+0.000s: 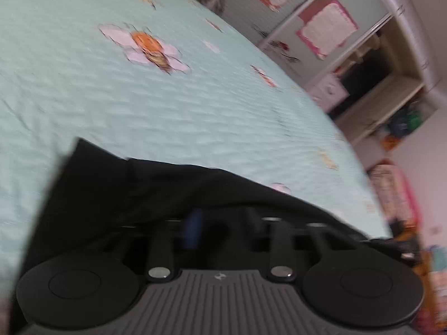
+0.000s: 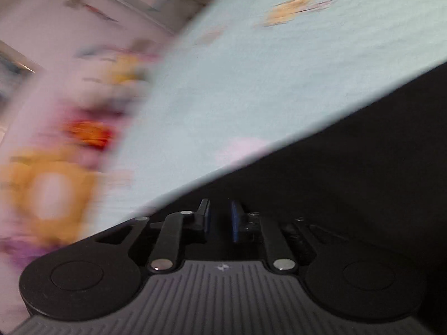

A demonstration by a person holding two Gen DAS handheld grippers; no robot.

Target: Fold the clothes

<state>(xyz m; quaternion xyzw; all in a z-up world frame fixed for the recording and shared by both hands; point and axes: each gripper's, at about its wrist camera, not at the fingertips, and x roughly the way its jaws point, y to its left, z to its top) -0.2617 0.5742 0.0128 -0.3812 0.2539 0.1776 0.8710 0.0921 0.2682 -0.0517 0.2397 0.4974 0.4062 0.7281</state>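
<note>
Though blurred, one black garment (image 1: 111,189)

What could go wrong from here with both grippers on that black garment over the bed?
1. The black garment drapes over the left gripper, hiding its fingers; the hold there can't be confirmed, so that side may slip free.
2. The right gripper shows a slim gap between its blue pads; thin fabric might slide out.
3. Both views are motion-blurred; a fast pull could drag the garment crooked across the mint bedspread.
</note>
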